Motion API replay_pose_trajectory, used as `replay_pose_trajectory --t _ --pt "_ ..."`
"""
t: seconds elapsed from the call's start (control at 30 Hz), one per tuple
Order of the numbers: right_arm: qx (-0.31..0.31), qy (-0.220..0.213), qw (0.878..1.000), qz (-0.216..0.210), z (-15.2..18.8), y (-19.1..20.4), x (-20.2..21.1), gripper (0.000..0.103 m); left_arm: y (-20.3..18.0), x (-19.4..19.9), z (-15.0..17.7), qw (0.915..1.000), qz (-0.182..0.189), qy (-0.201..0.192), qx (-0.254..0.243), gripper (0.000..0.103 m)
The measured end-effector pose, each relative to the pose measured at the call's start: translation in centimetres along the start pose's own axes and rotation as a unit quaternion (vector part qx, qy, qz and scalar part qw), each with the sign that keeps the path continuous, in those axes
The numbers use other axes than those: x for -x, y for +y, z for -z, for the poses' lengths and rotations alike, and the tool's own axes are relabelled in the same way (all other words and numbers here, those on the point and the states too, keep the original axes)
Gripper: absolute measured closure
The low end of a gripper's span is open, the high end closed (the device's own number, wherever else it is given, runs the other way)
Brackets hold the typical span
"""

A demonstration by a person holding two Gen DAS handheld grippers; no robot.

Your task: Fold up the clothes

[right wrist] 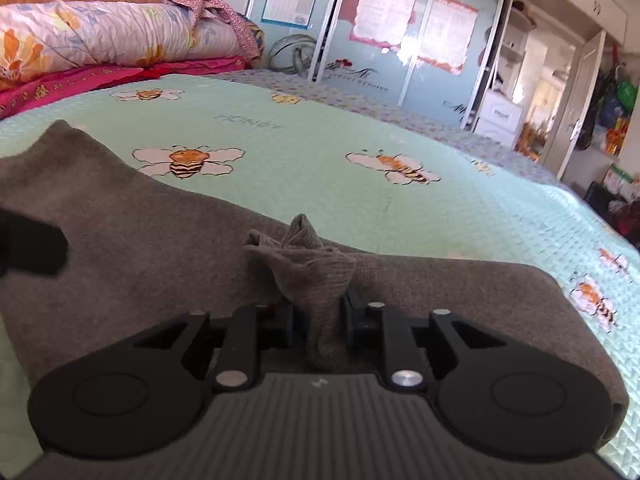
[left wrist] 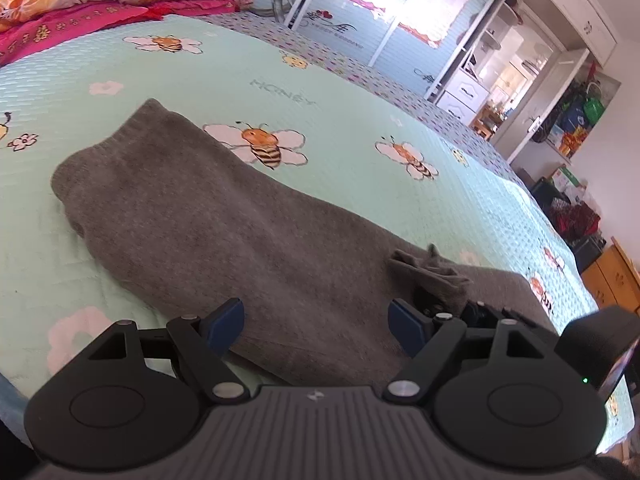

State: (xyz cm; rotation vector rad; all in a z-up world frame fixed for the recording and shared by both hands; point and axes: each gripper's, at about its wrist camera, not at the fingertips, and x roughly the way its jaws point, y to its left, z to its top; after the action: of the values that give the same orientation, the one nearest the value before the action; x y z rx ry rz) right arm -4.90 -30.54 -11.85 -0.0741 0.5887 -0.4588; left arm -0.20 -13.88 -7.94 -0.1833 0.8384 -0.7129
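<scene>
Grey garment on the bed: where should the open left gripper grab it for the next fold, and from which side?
Probably the near hem of the grey garment, right below the left gripper. Come in low from the near bed edge, one finger sliding under. That border lies flat and straight, clear of the bunched cuff sitting between the right gripper's fingers.

The supporting surface is a bed covered by a mint-green quilted bedspread (left wrist: 360, 92) printed with bees and flowers. A grey knitted garment (left wrist: 192, 220) lies flat on it. A magenta patterned blanket (right wrist: 80, 80) lies at the head end.
</scene>
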Motion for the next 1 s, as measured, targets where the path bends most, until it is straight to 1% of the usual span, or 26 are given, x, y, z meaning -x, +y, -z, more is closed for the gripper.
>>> replay_pose_trajectory --t 0.07,0.13,0.17,0.2,0.27,0.3,0.37,0.47,0.53,0.6,0.63,0.7,0.73,0.8,0.83,0.9,1.0 --pt "-0.01 -0.011 1.0 -0.018 -0.2 -0.2 0.8 0.067 -0.4 0.0 -0.1 1.0 0.007 0.002 -0.004 0.021" --pt "-0.033 -0.038 0.998 -0.041 0.0 -1.3 3.0 0.058 -0.9 0.0 -0.2 0.9998 0.018 0.005 -0.008 0.021" --pt "-0.045 -0.052 0.996 -0.052 0.2 -2.0 4.2 0.046 -1.2 0.0 -0.2 0.9996 0.024 0.007 -0.011 0.021" --pt "-0.056 -0.065 0.994 -0.062 0.6 -2.8 5.5 0.04 -1.5 0.0 -0.3 0.9994 0.03 0.009 -0.014 0.021" --pt "-0.073 -0.085 0.991 -0.068 1.4 -4.6 8.0 0.04 -2.5 -0.6 -0.5 0.9988 0.041 0.02 -0.016 0.021" --pt "-0.08 -0.088 0.991 -0.06 2.1 -5.7 9.1 0.04 -2.8 -1.1 -0.5 0.9983 0.05 0.03 -0.011 0.021" --pt "-0.1 -0.081 0.991 -0.035 3.5 -7.8 10.6 0.04 -3.3 -2.4 -0.6 0.9959 0.07 0.055 0.016 0.021" --pt "-0.135 -0.061 0.989 -0.005 5.5 -10.9 12.3 0.04 -3.7 -4.9 -0.6 0.9871 0.093 0.101 0.081 0.021" --pt "-0.146 -0.05 0.988 0.016 6.1 -11.9 12.5 0.04 -4.3 -6.2 -0.7 0.981 0.097 0.123 0.113 0.021" --pt "-0.147 -0.043 0.987 0.041 6.5 -12.6 12.5 0.04 -4.9 -7.1 -0.8 0.9765 0.092 0.14 0.136 0.021" --pt "-0.137 -0.038 0.988 0.056 6.7 -12.7 12.3 0.04 -5.2 -7.4 -0.9 0.9739 0.087 0.149 0.148 0.021" --pt "-0.073 -0.019 0.993 0.094 7.0 -11.7 11.3 0.04 -5.5 -8.0 -1.4 0.9672 0.079 0.163 0.178 0.021" --pt "-0.04 -0.009 0.993 0.112 7.1 -11.2 10.8 0.04 -5.6 -8.3 -1.5 0.9641 0.074 0.169 0.191 0.021" --pt "0.022 0.008 0.989 0.144 7.5 -10.3 9.8 0.04 -5.7 -8.9 -1.7 0.9582 0.069 0.178 0.213 0.021" --pt "0.042 0.012 0.987 0.155 7.6 -10.2 9.2 0.04 -5.7 -9.1 -1.7 0.9558 0.068 0.179 0.223 0.021" --pt "0.067 0.016 0.984 0.164 7.9 -10.4 8.4 0.04 -5.5 -9.4 -1.7 0.9515 0.065 0.179 0.242 0.021" --pt "0.069 0.016 0.985 0.158 8.0 -10.7 7.9 0.04 -5.3 -9.6 -1.6 0.9464 0.063 0.175 0.264 0.022"
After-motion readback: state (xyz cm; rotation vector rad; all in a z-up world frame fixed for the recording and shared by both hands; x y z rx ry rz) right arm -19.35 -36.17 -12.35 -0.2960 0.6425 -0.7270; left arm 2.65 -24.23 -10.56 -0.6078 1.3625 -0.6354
